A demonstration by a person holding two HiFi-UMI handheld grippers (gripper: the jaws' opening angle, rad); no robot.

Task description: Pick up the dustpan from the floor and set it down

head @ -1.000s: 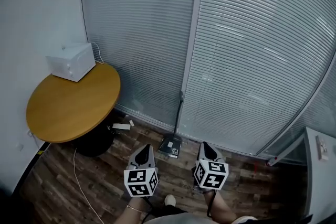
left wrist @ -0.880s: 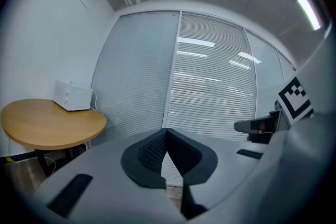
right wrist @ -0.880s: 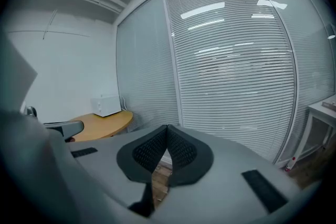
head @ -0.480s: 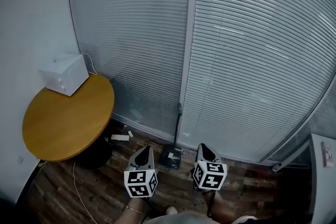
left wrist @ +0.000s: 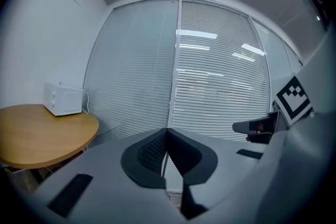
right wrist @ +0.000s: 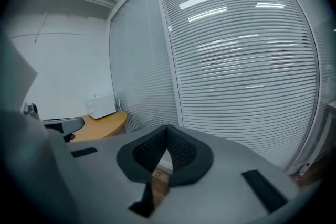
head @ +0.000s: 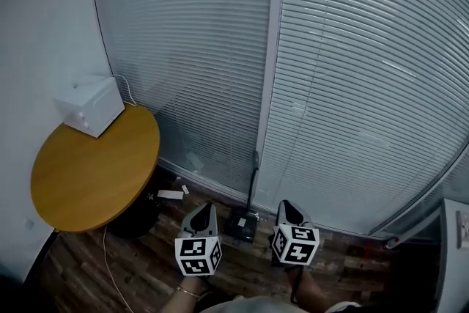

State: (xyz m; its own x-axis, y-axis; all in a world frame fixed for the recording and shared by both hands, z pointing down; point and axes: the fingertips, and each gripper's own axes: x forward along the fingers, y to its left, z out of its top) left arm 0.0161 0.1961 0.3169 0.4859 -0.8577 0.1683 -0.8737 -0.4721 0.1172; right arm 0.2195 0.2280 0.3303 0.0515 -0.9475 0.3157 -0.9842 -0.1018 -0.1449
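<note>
A dark dustpan (head: 241,224) with a long upright handle (head: 253,179) stands on the wood floor against the blinds, seen in the head view between my two grippers. My left gripper (head: 203,211) (left wrist: 167,131) is just left of it and my right gripper (head: 288,207) (right wrist: 167,128) just right of it, both short of it. Both point toward the blinds with their jaw tips touching and nothing between them.
A round wooden table (head: 88,172) with a white microwave (head: 90,105) stands at the left, with a cable (head: 110,256) trailing on the floor. White scraps (head: 170,194) lie near the table's foot. Glass walls with blinds (head: 344,84) close off the front.
The view has moved closer to the blinds. The dustpan now lies nearer, right between the two grippers. Both grippers stay shut.
</note>
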